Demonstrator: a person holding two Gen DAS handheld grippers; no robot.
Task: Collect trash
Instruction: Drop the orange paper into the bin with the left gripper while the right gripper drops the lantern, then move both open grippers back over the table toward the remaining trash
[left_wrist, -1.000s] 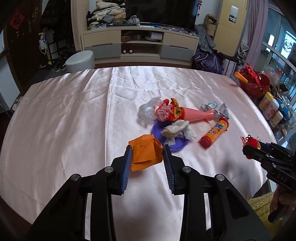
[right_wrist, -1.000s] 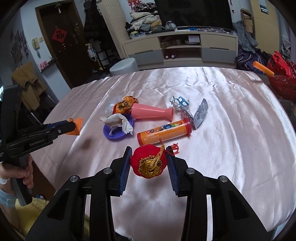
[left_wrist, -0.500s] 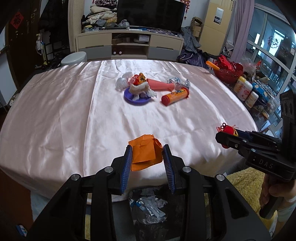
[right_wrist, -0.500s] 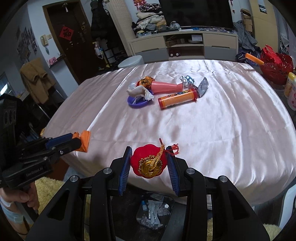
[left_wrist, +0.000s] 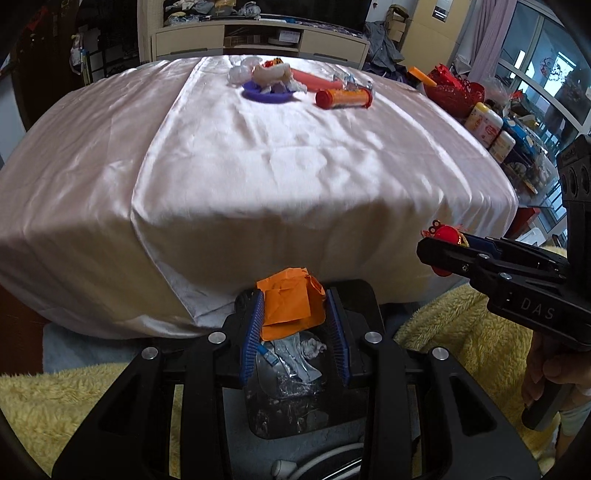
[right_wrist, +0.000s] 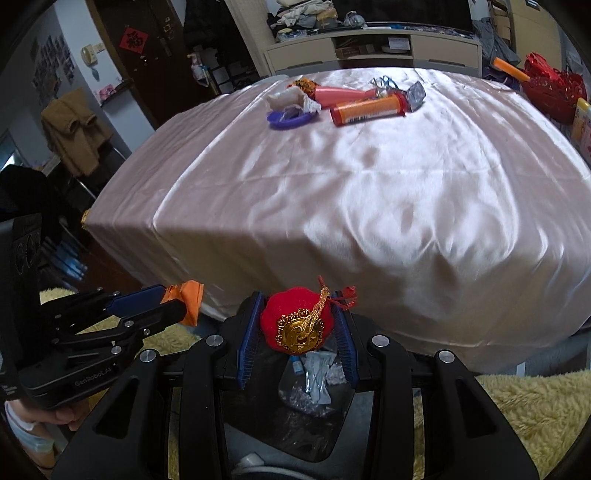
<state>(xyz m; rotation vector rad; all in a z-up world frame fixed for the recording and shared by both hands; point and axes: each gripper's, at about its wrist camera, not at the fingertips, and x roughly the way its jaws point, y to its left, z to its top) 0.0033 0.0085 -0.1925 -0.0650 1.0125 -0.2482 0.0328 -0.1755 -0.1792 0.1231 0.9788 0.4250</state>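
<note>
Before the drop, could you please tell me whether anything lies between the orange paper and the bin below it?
Nothing visible does: the orange paper, clamped in the left tool, hangs over the open trash bin.

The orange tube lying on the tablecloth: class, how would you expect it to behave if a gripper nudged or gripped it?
The orange tube lies on its side and looks round, so a sideways nudge would probably roll it across the smooth satin tablecloth. Its glossy printed wall seems rigid, so it should likely keep its shape between pads, though it might slip. The red cap end may steer a roll into a curve.
</note>
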